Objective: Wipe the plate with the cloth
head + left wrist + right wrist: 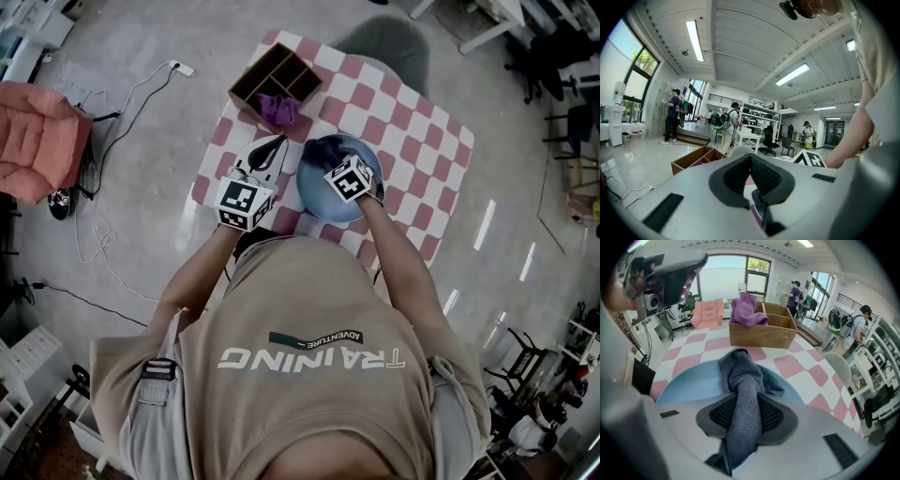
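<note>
A round blue plate [323,202] lies on the pink-and-white checked table [417,155], close in front of me. My right gripper [333,161] points steeply down over the plate, shut on a dark grey-blue cloth [322,150]. In the right gripper view the cloth [740,373] runs out between the pads and bunches on the plate [686,380]. My left gripper [279,143] hovers nearly level just left of the plate. Its jaws [750,159] stand together at the tips; a thin blue sliver shows low in the gap, and I cannot tell if it is touched.
A wooden divided box [277,77] stands at the table's far left corner with a purple cloth [279,110] in it, just beyond the plate. A grey chair [389,42] sits behind the table. Cables and a pink cushion [37,136] lie on the floor to the left.
</note>
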`<state>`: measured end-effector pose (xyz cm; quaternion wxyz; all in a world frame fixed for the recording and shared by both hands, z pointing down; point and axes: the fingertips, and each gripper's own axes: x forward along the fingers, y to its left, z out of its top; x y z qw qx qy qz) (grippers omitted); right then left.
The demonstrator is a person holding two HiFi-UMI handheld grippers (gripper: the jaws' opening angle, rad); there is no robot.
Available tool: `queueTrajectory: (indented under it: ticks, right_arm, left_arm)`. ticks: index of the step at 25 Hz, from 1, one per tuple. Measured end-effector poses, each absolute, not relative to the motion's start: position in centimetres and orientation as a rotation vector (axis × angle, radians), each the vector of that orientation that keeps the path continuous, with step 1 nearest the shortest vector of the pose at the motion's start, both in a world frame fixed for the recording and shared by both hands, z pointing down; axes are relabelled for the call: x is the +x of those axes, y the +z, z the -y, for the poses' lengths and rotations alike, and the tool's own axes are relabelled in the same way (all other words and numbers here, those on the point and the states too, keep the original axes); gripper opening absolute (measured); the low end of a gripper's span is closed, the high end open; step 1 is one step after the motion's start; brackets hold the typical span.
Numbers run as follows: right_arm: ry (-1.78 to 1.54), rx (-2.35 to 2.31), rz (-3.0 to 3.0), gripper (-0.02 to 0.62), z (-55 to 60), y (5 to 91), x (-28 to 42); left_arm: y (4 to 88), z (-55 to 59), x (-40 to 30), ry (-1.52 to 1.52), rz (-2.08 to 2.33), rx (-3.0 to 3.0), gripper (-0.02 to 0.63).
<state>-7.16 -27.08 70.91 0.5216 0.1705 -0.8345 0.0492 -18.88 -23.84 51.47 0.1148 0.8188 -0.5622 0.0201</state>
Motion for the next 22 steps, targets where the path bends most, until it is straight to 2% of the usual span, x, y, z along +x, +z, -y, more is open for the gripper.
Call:
queueTrajectory:
  ticks: [10, 22]
  right_arm:
    - [0.207, 0.558, 1.899, 0.127, 28.6, 70.8, 1.5]
    - [0.380, 0.573, 1.899, 0.127, 21.1, 70.9, 3.9]
  left_arm:
    - [51.2, 24.0, -16.8, 0.076, 1.645, 2.407, 0.012]
    - [50.8, 22.5, -14.4, 0.077, 1.619, 2.441, 0.012]
